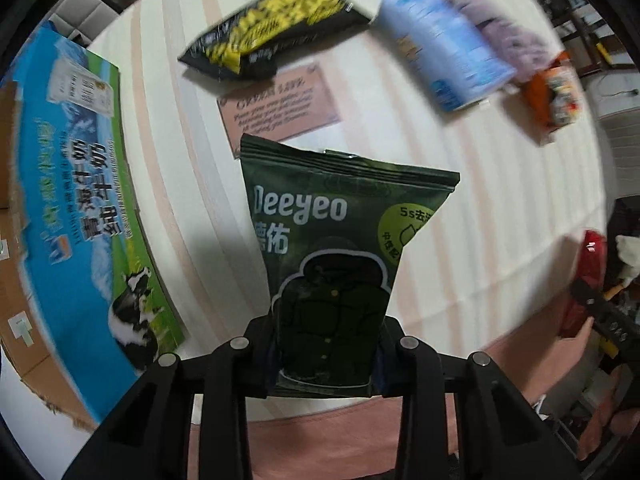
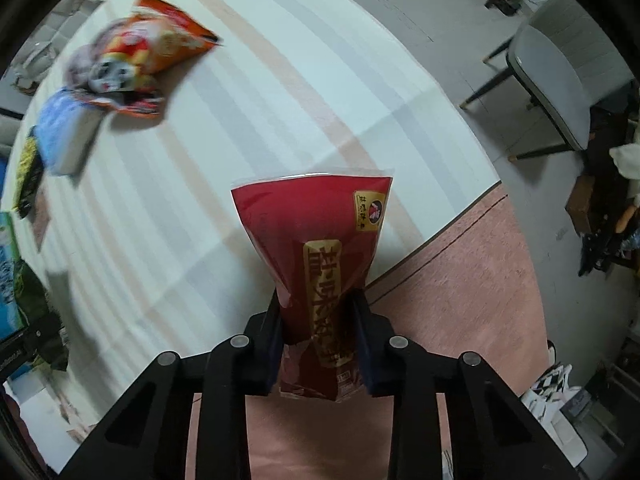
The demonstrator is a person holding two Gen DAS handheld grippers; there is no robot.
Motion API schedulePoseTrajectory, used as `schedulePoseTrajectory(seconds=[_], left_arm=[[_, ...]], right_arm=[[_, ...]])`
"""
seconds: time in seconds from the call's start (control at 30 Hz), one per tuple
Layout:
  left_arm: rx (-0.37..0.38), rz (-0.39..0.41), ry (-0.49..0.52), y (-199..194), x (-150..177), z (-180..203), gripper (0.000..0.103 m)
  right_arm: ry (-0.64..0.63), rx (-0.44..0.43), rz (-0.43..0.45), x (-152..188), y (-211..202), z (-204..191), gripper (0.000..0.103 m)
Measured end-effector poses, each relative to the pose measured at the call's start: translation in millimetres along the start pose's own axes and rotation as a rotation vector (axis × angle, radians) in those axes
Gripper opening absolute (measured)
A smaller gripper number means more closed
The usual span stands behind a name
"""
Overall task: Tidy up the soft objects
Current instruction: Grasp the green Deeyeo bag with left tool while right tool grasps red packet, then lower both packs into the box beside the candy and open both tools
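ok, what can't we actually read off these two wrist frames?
- Left wrist view: the green Deeyeo pouch has its lower end hidden between the left gripper fingers.
- Left wrist view: the blue pack and the purple item behind it are motion-blurred; contents unreadable.
- Right wrist view: the red pouch has its bottom covered by the right gripper.
- Cardboard box: cut off by the edge.

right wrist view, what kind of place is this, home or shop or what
Probably a home dining area: a table under a striped cloth, a grey padded chair on a pale tiled floor, and snack packs such as the orange bag lying on the cloth.
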State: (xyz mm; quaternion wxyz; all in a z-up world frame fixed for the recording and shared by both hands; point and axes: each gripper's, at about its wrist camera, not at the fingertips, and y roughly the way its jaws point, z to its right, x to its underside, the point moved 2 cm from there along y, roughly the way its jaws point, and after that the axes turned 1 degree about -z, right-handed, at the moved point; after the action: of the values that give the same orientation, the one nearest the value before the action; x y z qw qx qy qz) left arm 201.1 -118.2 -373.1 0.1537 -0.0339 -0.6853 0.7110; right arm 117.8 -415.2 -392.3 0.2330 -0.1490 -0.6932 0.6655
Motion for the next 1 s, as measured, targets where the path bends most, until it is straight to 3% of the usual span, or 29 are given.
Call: schedulePoseTrajectory(seconds=[0.23, 0.37, 0.53, 0.67, 0.8, 1.0], left_arm=[[0.097, 0.127, -0.015, -69, 45, -3, 0.031], [0.142, 0.197, -0.053, -118, 57, -32, 0.031], [0.153, 0.3, -0.128, -170, 70, -107, 0.031], [0.122, 0.356, -0.206, -196, 79, -167, 0.031], [0.071, 0.375, -0.313, -194, 73, -238, 0.031], [0.037, 0.315, -0.421, -164, 51, -328, 0.031]], right_arm=[[-0.117, -0.122, 0.066, 32, -62, -58, 0.031], [-0.246, -0.228, 0.098, 63, -109, -122, 0.031], [-0.418, -0.35, 0.115, 97, -161, -212, 0.031], [-0.541, -0.409, 0.119, 118, -187, -280, 0.031], [-0.619, -0.421, 0.12, 128, -198, -344, 0.031], [-0.66, -0.348, 0.121, 118, -180, -434, 0.031]])
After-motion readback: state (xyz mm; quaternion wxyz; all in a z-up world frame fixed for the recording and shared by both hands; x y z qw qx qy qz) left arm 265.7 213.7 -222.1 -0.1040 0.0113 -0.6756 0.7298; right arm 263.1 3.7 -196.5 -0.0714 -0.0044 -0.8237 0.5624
